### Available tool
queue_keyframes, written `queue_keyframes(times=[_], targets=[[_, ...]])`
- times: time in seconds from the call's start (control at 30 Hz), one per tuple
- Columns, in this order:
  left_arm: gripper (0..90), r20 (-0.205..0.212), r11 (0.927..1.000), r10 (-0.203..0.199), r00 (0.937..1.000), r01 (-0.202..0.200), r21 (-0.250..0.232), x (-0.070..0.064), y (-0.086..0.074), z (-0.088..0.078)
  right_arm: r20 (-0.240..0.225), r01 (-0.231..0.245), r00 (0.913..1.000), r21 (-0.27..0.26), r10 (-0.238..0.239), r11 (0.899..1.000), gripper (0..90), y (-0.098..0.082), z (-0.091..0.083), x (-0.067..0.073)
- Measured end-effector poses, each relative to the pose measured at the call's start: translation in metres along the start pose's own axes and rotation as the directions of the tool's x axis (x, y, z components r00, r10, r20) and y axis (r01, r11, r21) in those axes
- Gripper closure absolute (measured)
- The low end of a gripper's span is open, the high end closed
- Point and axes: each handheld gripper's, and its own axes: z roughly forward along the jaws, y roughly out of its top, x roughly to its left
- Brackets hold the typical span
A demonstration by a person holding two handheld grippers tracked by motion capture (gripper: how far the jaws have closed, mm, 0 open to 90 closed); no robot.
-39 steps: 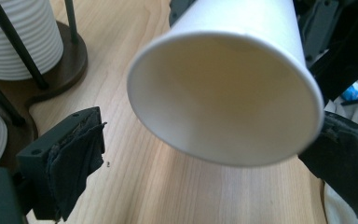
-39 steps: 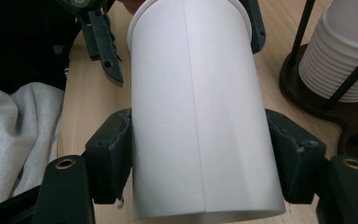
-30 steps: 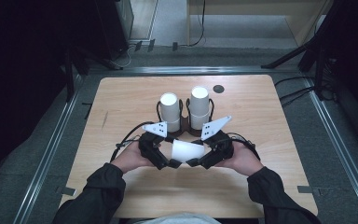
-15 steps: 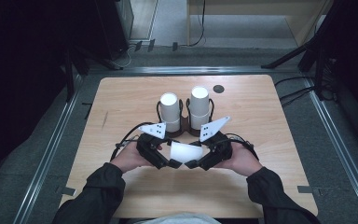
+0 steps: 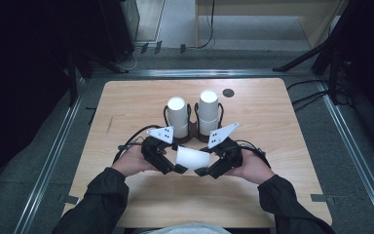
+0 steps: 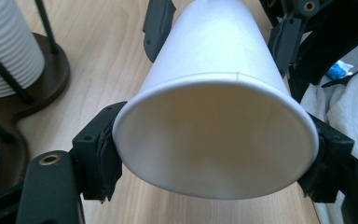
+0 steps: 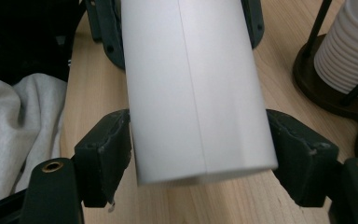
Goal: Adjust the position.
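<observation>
A plain white paper cup (image 5: pixel 193 158) lies on its side above the wooden table (image 5: pixel 282 131), just in front of the dark cup holder (image 5: pixel 191 136). The left gripper (image 5: pixel 179 168) pinches its wide open rim, jaws having just closed. The right gripper (image 5: pixel 200 171) straddles the narrow bottom end, jaws just widened, pads seemingly barely off the wall. Behind the cup, the holder's two wire bays each carry a stack of white cups (image 5: pixel 177 117).

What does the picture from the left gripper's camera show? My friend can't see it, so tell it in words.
A white paper cup lies sideways between the left gripper's two black jaws, its open mouth facing the camera and its rim pressed by both pads. Below is a pale wooden table; at left, stacked white cups stand in a dark wire holder.
</observation>
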Motion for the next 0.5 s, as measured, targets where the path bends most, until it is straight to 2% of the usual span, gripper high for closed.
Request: queue_keyframes(times=[0.1,0.3,0.37,0.5], targets=[[22.2,-0.024,0.9995,0.004,0.9997,-0.004,0.03,0.002,0.003,-0.006,0.012,0.002,0.9999,0.007,-0.002,1.0,24.9,-0.002,0.0,-0.001],[22.1,-0.037,0.9969,-0.01,0.9993,0.013,0.078,0.005,0.009,-0.012,0.044,0.017,0.9989,0.015,-0.017,1.0,24.3,-0.003,0.003,-0.001],[22.1,-0.039,0.996,-0.004,0.9992,0.007,0.089,0.005,0.01,-0.011,0.04,0.014,0.9991,0.02,-0.015,1.0,24.3,-0.003,0.004,-0.001],[22.1,-0.051,0.9897,0.004,0.9987,0.003,0.143,0.008,0.016,-0.01,0.062,0.021,0.9978,0.038,-0.023,0.999,24.6,-0.005,0.007,-0.004]])
